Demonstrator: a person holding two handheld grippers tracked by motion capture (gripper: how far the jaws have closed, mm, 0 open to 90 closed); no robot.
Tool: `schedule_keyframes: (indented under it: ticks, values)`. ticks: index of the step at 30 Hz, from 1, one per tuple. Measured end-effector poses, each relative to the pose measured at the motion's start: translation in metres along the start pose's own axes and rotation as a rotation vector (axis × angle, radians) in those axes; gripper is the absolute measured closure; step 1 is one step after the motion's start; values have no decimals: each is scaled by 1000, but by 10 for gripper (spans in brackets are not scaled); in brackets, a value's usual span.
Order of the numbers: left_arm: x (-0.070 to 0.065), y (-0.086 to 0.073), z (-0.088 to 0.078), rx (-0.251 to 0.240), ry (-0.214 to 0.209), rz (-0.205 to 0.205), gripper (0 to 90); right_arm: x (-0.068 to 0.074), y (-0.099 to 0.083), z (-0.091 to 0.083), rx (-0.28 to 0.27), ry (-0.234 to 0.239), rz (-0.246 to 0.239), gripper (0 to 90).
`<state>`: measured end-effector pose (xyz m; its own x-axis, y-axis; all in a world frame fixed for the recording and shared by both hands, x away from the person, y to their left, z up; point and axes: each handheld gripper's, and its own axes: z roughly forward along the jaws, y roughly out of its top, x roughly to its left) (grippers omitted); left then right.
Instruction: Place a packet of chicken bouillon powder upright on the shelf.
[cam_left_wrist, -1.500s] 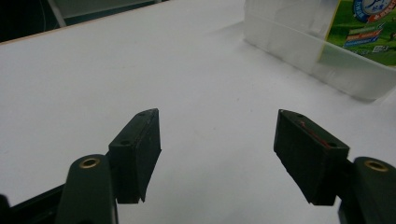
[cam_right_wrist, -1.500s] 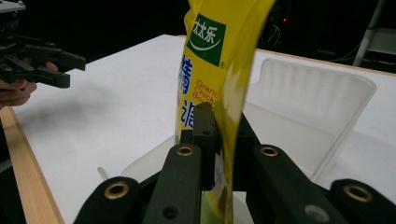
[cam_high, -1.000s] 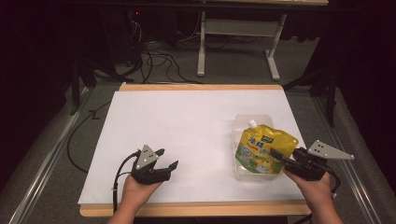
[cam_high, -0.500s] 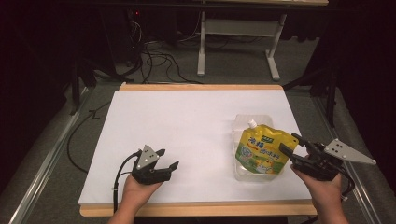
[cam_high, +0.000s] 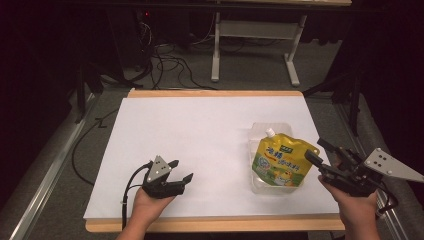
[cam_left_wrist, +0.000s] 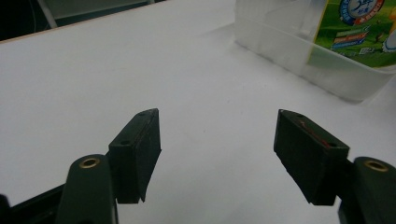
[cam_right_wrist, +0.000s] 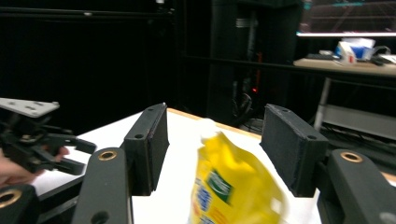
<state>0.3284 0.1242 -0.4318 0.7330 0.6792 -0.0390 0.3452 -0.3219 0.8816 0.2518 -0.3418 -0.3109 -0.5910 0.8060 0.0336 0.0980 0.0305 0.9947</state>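
- The left gripper (cam_high: 181, 171) rests low on the near left part of the table, held by a hand at the front edge. Its two black, blocky jaws stand spread wide with only white surface between them; a grey three-cornered plate sits on top and a black cable loops back from it.
- In the left gripper view the pads (cam_left_wrist: 144, 140) look matt and rubbery, flat-faced, with small screw holes in their sides.
- The right gripper (cam_high: 318, 151) is held above the near right edge of the table, just beside the pouch. Its jaws have just been opening and stand apart, pressing on nothing; the right gripper view looks between them down onto the pouch.
- The pouch (cam_high: 281, 160) is a soft, glossy yellow bag with a white screw spout at its top, a green label patch and printed writing on its front. It leans tilted inside the tub, spout pointing away from the person.
- The tub (cam_high: 261, 131) is clear plastic with rounded corners and thin see-through walls, standing on the right half of the table.
- The table (cam_high: 200, 125) has a smooth white top with a pale wooden rim.
- Beyond it lie dark floor, tangled cables (cam_high: 165, 60) and a white metal frame (cam_high: 255, 35).
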Motion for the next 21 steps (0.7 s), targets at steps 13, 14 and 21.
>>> schedule_keyframes:
  ticks: [13, 14, 21]
  values:
    - [-5, 1, 0, -6, -24, 10, 324, 44, -13, 38, 65, 158, -27, 370]
    - [-5, 1, 0, -6, -26, 11, 324, 46, -17, 42, 76, 172, -21, 367]
    - [-7, 2, 1, -6, -36, 18, 322, 57, -59, 74, 189, 214, -3, 337]
